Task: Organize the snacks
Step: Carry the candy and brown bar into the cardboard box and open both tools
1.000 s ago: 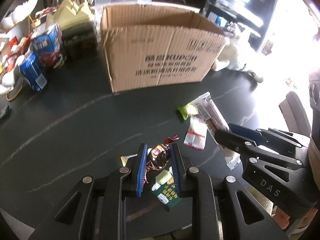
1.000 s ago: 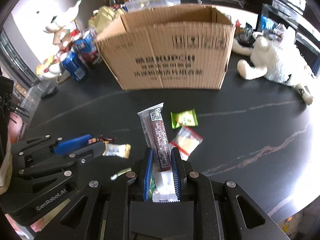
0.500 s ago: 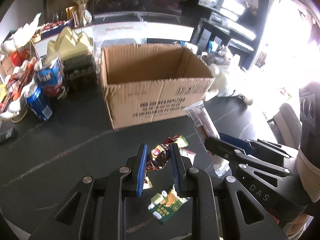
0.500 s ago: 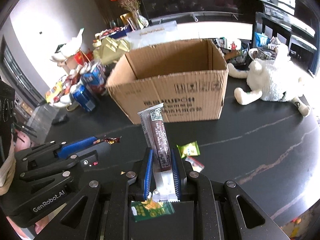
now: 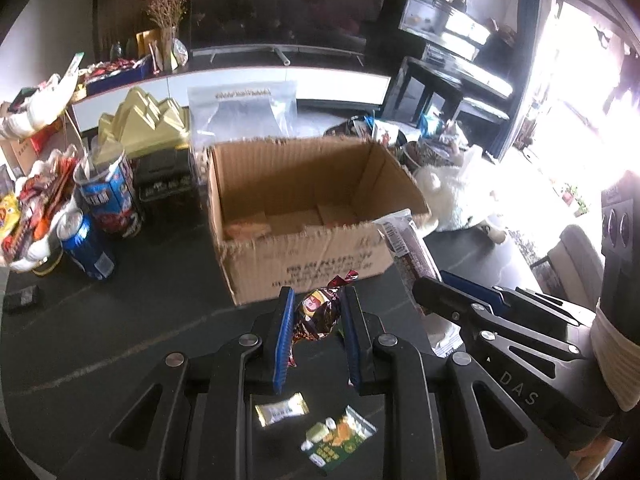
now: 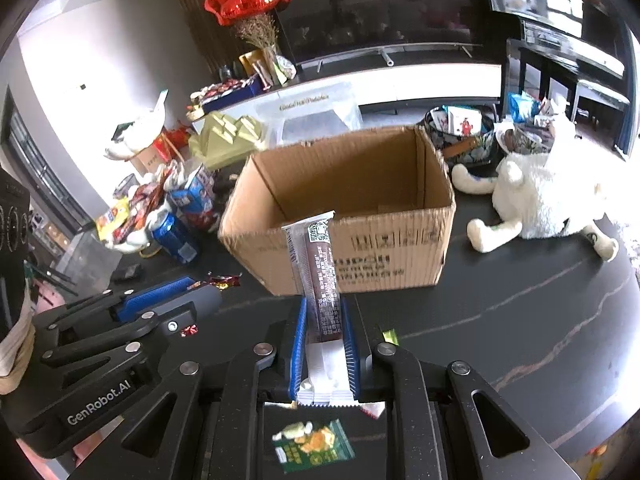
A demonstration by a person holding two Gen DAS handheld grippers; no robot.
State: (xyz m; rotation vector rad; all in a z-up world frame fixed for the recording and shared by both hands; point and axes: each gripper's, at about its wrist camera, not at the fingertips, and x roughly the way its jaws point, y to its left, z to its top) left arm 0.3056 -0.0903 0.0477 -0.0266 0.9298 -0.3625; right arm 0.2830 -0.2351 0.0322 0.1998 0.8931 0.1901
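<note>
My left gripper (image 5: 316, 312) is shut on a brown foil-wrapped candy (image 5: 316, 314), held above the dark table in front of the open cardboard box (image 5: 316, 248). A long brown snack bar (image 6: 322, 280) stands upright in my right gripper (image 6: 323, 320), which is shut on its lower half. That bar (image 5: 408, 248) and the right gripper (image 5: 460, 304) also show at the right of the left wrist view. On the table below lie a green snack packet (image 5: 340, 438) and a small gold-edged packet (image 5: 282, 408). The box (image 6: 344, 216) holds a pale item in its left corner.
Blue cans (image 5: 86, 246) and snack bags crowd the table left of the box. A white plush toy (image 6: 540, 200) lies to the box's right. A clear zip bag (image 5: 244, 116) and a yellow box (image 5: 144, 124) stand behind it.
Both grippers have risen with their snacks, and the view tilted up so the box's inside now shows. The loose packets on the table have dropped lower in view.
</note>
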